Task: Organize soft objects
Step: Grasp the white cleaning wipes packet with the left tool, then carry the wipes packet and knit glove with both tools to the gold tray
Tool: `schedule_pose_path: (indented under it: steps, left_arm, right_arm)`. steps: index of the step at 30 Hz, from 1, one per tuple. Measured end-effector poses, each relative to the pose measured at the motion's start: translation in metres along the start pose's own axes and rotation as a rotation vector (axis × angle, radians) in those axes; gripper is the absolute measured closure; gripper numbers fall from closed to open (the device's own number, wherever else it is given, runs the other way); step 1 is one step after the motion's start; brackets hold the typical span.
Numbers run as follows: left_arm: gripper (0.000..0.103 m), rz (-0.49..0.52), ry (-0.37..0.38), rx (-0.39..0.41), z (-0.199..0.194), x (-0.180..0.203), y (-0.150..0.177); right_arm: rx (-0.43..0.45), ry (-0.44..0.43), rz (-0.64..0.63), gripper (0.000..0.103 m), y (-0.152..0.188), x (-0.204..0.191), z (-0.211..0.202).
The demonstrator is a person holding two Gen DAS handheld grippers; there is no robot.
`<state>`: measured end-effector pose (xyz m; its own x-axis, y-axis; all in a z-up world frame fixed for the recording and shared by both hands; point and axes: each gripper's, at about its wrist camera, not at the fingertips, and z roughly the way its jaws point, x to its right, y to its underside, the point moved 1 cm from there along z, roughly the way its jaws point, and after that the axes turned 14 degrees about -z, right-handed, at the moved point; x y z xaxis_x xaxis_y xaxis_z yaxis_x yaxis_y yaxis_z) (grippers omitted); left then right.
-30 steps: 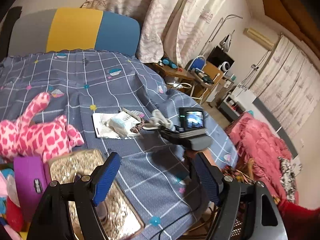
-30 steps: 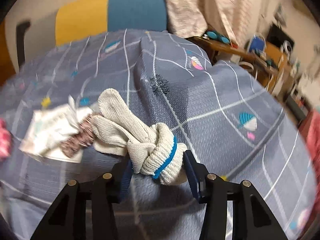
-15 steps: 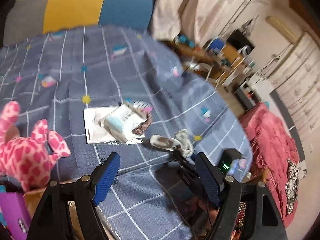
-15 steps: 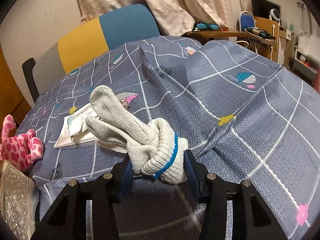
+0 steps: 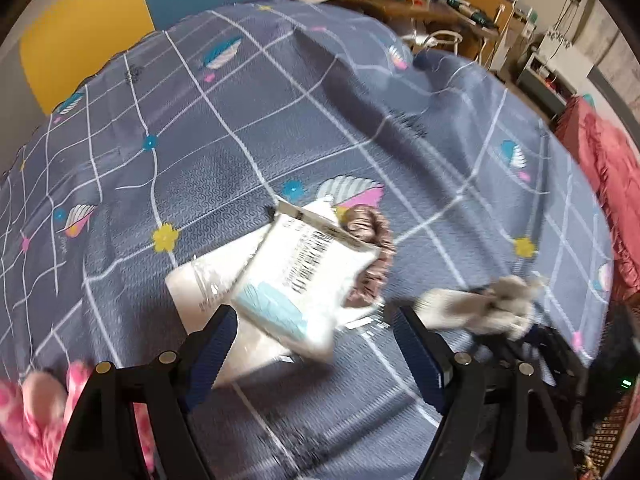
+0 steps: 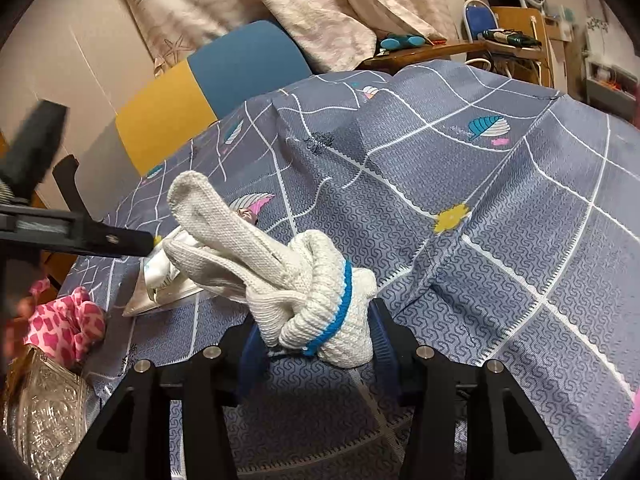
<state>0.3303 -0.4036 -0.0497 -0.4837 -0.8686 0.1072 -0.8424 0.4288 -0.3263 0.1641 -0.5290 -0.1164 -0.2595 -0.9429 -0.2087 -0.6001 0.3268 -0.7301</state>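
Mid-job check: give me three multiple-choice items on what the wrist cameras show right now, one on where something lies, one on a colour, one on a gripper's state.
1. Where does the white packet lie?
A. On the blue-grey checked bedspread, ahead of the left hand-held gripper
B. On the wooden desk
C. Inside the purple box

2. What colour is the stripe on the knotted white sock bundle?
A. Red
B. Blue
C. Green

3. What state is the right hand-held gripper in?
A. Wide open and empty
B. Shut on the sock bundle
C. Shut on the pink plush toy

Answers:
1 A: the packet rests on the bedspread, just beyond the open left fingers.
2 B: a blue band circles the bundle's cuff.
3 B: both pads press on the bundle's sides.
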Motion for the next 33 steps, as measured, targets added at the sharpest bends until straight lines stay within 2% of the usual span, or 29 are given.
schedule_pose_path:
  steps: [4, 7, 9, 13, 15, 17, 20, 26, 33]
  left_arm:
    - [0.02, 0.033, -0.067, -0.034, 0.026, -0.007, -0.01]
    - [0.02, 0.037, -0.08, -0.063, 0.041, -0.009, -0.015]
    - [0.02, 0.034, -0.07, -0.065, 0.046, -0.009, -0.018]
    - [0.02, 0.073, -0.095, -0.066, 0.057, -0.001, -0.018]
    - [0.023, 0.073, -0.094, -0.073, 0.06, 0.001, -0.017]
    - [0.03, 0.061, -0.087, -0.08, 0.062, 0.001, -0.017]
    - [0.035, 0.062, -0.088, -0.073, 0.06, 0.003, -0.016]
    - [0.038, 0.056, -0.08, -0.071, 0.047, 0.01, -0.005]
    - [0.038, -0.057, -0.01, -0.026, 0.012, 0.003, 0.006]
  right_arm:
    - [0.004, -0.003, 0.003, 0.052, 0.0, 0.0, 0.0]
    - [0.01, -0.01, 0.012, 0.052, 0.001, 0.002, 0.0]
    - [0.014, -0.016, 0.019, 0.052, 0.002, 0.004, 0.0]
    - [0.02, -0.02, 0.026, 0.052, 0.003, 0.005, -0.001]
    - [0.022, -0.02, 0.026, 0.052, 0.003, 0.005, -0.001]
    - [0.026, -0.024, 0.031, 0.052, 0.003, 0.007, -0.002]
    - [0.03, -0.024, 0.034, 0.052, 0.004, 0.007, -0.002]
    - [0.032, -0.021, 0.033, 0.052, 0.005, 0.007, -0.003]
    - [0.027, -0.009, 0.022, 0.052, 0.004, 0.004, -0.002]
